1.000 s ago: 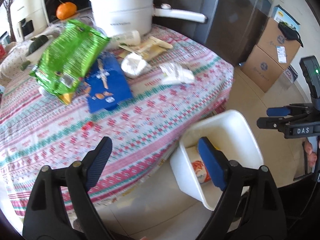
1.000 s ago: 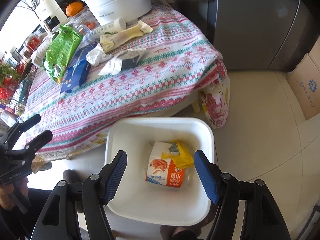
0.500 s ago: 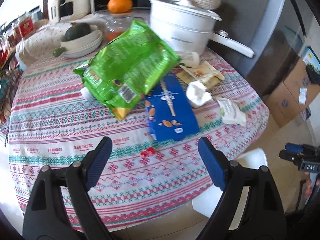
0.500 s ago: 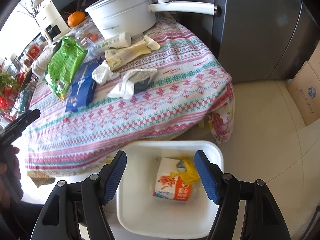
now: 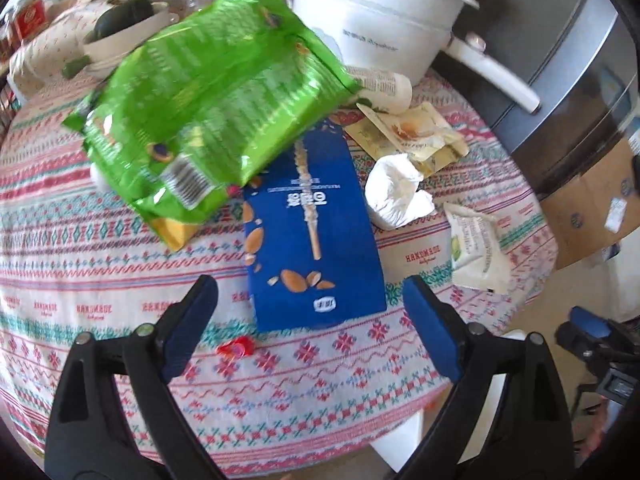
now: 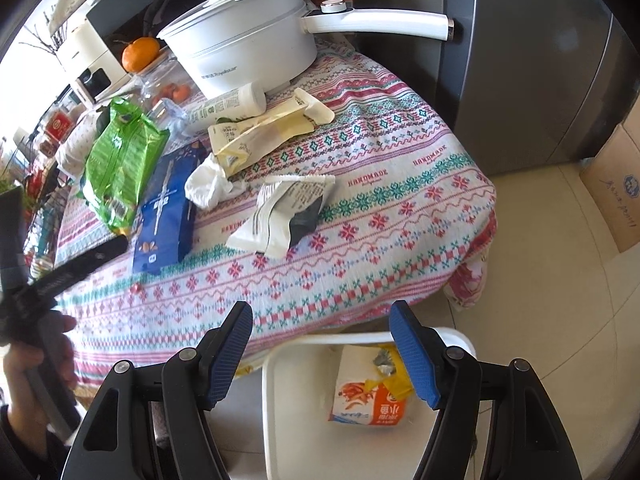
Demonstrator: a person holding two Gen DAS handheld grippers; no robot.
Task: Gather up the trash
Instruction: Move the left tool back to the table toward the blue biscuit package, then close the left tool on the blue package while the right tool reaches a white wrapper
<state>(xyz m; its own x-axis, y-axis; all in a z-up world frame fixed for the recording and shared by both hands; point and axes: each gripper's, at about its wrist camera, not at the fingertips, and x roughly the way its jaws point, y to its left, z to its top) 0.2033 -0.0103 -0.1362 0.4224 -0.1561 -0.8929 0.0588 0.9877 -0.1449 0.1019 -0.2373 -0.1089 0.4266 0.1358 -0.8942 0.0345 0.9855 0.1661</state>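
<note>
My left gripper (image 5: 310, 300) is open and empty, just above the near end of a flat blue snack box (image 5: 312, 236) on the patterned tablecloth (image 5: 80, 280). A green bag (image 5: 212, 100) overlaps the box's far end. A crumpled white tissue (image 5: 394, 192), a white wrapper (image 5: 476, 248) and a yellow pouch (image 5: 412, 136) lie to the right. My right gripper (image 6: 322, 328) is open and empty above the white bin (image 6: 280, 420) on the floor, which holds an orange-and-white packet (image 6: 368, 396). The blue box (image 6: 164, 216) and the white wrapper (image 6: 284, 212) also show in the right wrist view.
A white electric pot (image 6: 244, 52) with a long handle stands at the table's back, a white tube (image 6: 228, 106) before it. A small red scrap (image 5: 236, 348) lies near my left finger. A grey fridge (image 6: 540, 60) and cardboard boxes (image 6: 616, 184) stand to the right.
My left gripper swung from over the bin to the table and closed in on the blue box. My right gripper rose and drew back from the bin. Both stayed open.
</note>
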